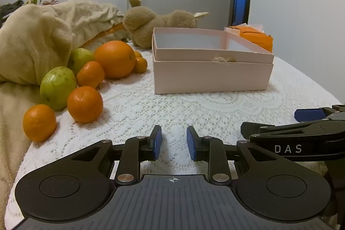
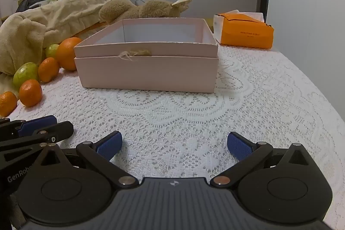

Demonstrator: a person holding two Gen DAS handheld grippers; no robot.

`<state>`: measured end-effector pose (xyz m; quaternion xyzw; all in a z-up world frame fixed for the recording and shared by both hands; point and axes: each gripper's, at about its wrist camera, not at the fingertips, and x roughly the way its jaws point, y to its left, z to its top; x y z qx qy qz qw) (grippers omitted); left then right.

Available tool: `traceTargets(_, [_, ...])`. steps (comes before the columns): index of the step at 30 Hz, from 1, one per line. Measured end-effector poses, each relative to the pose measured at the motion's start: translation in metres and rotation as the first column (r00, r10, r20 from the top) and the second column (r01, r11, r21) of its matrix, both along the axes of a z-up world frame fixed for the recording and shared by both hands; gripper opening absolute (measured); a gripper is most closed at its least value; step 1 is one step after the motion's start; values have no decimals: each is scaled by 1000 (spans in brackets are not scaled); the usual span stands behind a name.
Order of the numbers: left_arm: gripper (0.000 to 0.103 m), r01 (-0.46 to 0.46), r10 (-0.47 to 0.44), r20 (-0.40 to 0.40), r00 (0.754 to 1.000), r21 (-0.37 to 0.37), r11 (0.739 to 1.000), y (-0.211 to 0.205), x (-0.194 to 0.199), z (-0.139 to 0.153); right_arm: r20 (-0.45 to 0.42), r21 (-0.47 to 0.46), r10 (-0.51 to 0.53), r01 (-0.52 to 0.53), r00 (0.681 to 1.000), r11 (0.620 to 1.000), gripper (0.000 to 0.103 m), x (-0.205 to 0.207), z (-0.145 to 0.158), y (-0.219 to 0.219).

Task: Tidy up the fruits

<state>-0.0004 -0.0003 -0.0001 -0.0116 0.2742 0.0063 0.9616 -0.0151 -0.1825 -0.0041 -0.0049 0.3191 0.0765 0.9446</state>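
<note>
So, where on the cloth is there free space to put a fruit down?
Bare lace cloth lies between the pink box and both grippers, and right of the box. It is crowded left of the box, where the fruits lie against the blanket.

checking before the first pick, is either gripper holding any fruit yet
Nothing is held: the left gripper and the right gripper both have only the lace tablecloth between their pads.

Even, soft indoor light, faint shadows, sharp focus, fisheye bending at edges.
</note>
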Motion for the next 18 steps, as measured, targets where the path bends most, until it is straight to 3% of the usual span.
traceTargets(18, [29, -3, 3, -4, 1000, -7, 1000, -2, 0, 0, 4, -2, 1, -1, 1000, 1000, 103, -1, 0, 0])
